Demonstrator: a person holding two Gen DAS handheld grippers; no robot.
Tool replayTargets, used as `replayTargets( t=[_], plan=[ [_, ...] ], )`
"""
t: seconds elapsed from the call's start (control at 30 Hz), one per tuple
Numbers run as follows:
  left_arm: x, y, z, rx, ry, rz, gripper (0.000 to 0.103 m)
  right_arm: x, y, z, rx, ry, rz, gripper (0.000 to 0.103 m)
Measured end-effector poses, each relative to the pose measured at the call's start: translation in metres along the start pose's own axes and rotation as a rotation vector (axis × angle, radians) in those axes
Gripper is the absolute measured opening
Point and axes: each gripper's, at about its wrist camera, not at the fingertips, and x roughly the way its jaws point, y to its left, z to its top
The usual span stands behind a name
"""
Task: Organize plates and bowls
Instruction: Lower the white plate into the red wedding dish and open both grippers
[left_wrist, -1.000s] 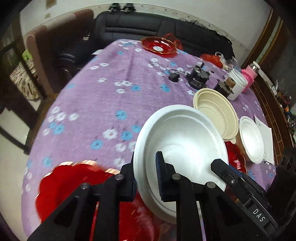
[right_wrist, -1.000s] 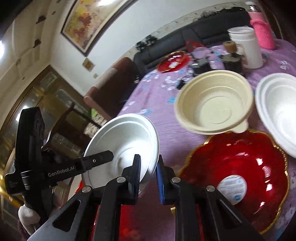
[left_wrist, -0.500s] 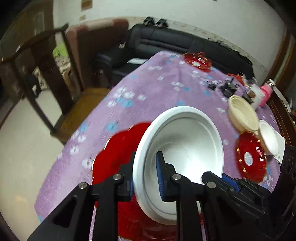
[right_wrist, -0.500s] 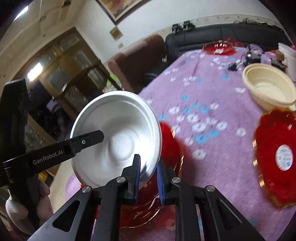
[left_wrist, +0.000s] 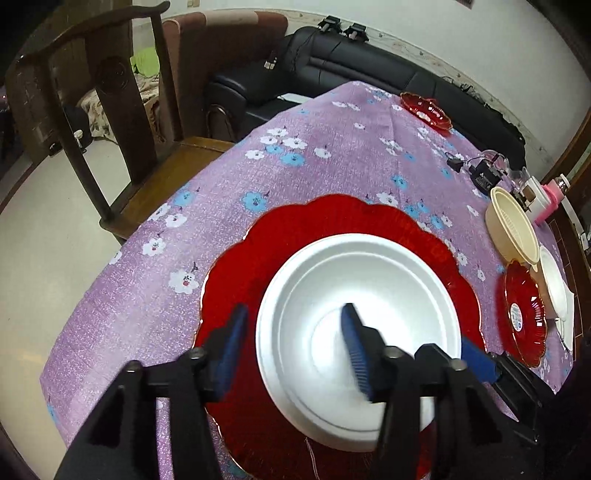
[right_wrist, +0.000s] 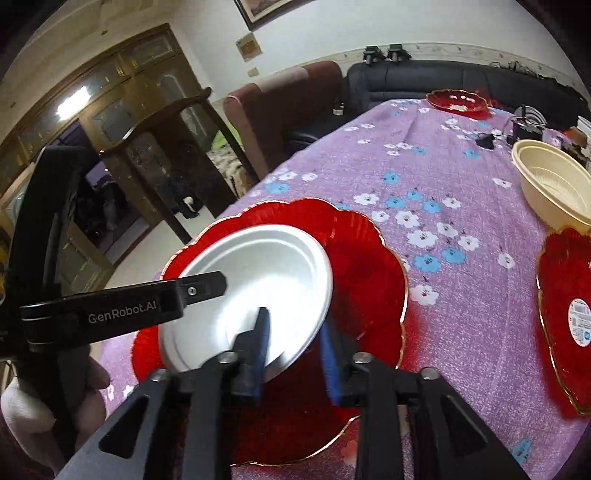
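Purple floral tablecloth (left_wrist: 332, 155), wooden chair (left_wrist: 110, 122), black sofa (left_wrist: 369, 70) behind

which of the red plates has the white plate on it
The big scalloped red plate nearest the tongs, at the table's near end, carries the white plate. The smaller red plate by the cream bowl and the far one carry none.

You have a surface (left_wrist: 332, 147) with a purple flowery cloth on it. A big red plate (left_wrist: 332, 221) lies near you. Off to your right sit a smaller red plate (left_wrist: 524, 314), a cream bowl (left_wrist: 511, 229) and a white bowl (left_wrist: 554, 284). Another red dish (left_wrist: 426, 110) sits at the far end.
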Motion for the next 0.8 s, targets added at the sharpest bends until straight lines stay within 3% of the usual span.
replayTargets(
  t=[0.1, 0.2, 0.37, 0.47, 0.57, 0.63, 0.67, 0.7, 0.8],
  plan=[
    [-0.005, -0.001, 0.000, 0.003, -0.019, 0.004, 0.057, -0.007, -0.002, 0.000, 0.002, -0.034, -0.011, 0.063],
    [-0.018, -0.001, -0.003, 0.002, -0.077, 0.022, 0.057, -0.012, -0.007, 0.002, 0.024, -0.053, -0.004, 0.064],
    [-0.058, -0.003, -0.014, 0.002, -0.265, 0.108, 0.066, -0.027, -0.013, 0.003, 0.044, -0.108, -0.028, 0.064],
    [-0.083, -0.011, -0.027, 0.017, -0.394, 0.169, 0.068, -0.039, -0.016, 0.003, 0.045, -0.168, -0.115, 0.064],
    [-0.106, -0.021, -0.042, 0.046, -0.526, 0.227, 0.082, -0.051, -0.016, 0.004, 0.001, -0.261, -0.283, 0.064],
    [-0.117, -0.031, -0.050, 0.064, -0.605, 0.265, 0.091, -0.060, -0.013, 0.003, -0.047, -0.337, -0.410, 0.072],
    [-0.122, -0.038, -0.055, 0.076, -0.641, 0.286, 0.098, -0.062, -0.012, 0.001, -0.067, -0.370, -0.462, 0.082],
    [-0.126, -0.044, -0.058, 0.092, -0.663, 0.295, 0.103, -0.064, -0.011, 0.000, -0.080, -0.401, -0.508, 0.087],
    [-0.130, -0.058, -0.063, 0.141, -0.662, 0.274, 0.103, -0.064, -0.012, -0.002, -0.085, -0.433, -0.562, 0.090]
  ],
)
